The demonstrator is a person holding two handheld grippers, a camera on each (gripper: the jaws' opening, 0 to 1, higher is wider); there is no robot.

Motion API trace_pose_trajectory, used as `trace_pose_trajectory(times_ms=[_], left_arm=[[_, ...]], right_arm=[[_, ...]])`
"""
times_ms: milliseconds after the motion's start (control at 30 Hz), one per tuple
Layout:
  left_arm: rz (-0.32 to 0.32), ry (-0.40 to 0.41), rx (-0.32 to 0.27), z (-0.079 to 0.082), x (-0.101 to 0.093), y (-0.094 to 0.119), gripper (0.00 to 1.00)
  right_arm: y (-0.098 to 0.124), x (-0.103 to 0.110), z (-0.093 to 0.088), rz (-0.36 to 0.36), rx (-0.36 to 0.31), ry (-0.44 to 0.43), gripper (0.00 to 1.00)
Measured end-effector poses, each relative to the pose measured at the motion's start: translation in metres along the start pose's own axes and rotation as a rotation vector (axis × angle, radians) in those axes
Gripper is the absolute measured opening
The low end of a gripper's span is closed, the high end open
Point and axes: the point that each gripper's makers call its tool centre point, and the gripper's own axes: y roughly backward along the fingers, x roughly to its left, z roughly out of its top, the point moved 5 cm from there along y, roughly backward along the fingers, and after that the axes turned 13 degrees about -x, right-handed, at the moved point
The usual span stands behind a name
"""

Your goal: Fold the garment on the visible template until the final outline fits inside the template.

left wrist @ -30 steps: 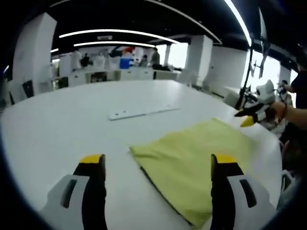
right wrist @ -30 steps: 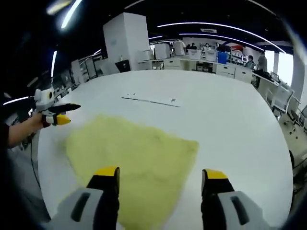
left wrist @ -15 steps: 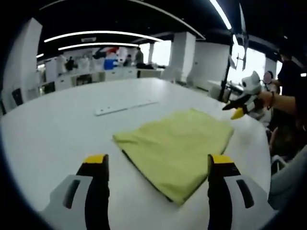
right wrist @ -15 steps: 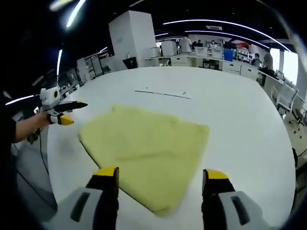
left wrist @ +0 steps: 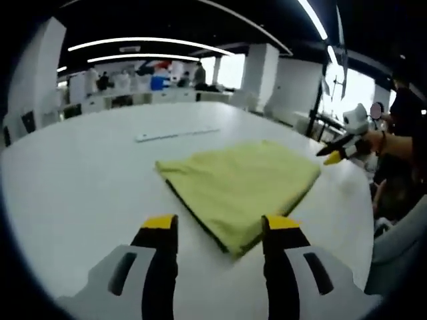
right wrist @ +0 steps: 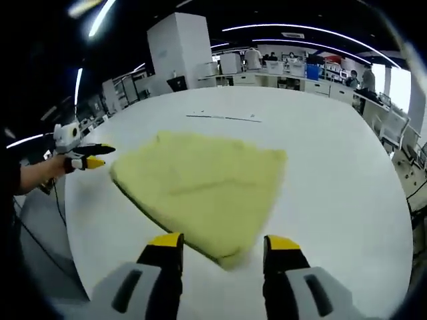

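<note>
The folded garment (left wrist: 240, 183) lies on the table (left wrist: 73, 180), with a flat strip (left wrist: 177, 135) beyond it.

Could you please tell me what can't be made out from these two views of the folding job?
- Template outline: no marking shows around the yellow garment in the left gripper view; none in the right gripper view either.
- Garment's underside and inner folds: hidden beneath its top layer.
- White strip on the table: too small to read.
- Far gripper in the right gripper view: too small to tell its state.

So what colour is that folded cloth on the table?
Pale yellow folded cloth, clearest in the right gripper view.
</note>
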Motion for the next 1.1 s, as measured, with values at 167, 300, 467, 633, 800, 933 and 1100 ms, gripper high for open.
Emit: trace_pose_trajectory(times_ms=[167,300,467,633,800,933,1100], left_arm=[[0.008,0.027,0.021,-0.009,-0.002,0.002,0.29],[0.011,0.052,0.044,-0.017,-0.006,0.002,0.24],[0.015,0.065,0.066,-0.022,-0.008,0.002,0.17],[0.001,0.072,0.079,-0.028,-0.01,0.003,0.08],[0.002,0.062,0.081,-0.028,-0.008,0.003,0.02],[-0.005,0.037,0.086,-0.027,-0.009,0.004,0.01],[-0.042,-0.039,0.112,-0.026,-0.008,0.007,0.0]], right_arm=[[-0.002,-0.001,-0.012,-0.015,0.005,-0.024,0.28],[-0.003,-0.006,-0.019,-0.033,0.006,-0.044,0.22],[-0.004,-0.008,-0.024,-0.048,0.004,-0.06,0.11],[-0.006,-0.009,-0.028,-0.049,-0.005,-0.087,0.07],[-0.007,-0.007,-0.027,-0.043,-0.018,-0.095,0.0],[-0.006,-0.008,-0.026,-0.047,-0.021,-0.067,0.0],[-0.002,-0.014,-0.027,-0.06,-0.009,-0.035,0.0]])
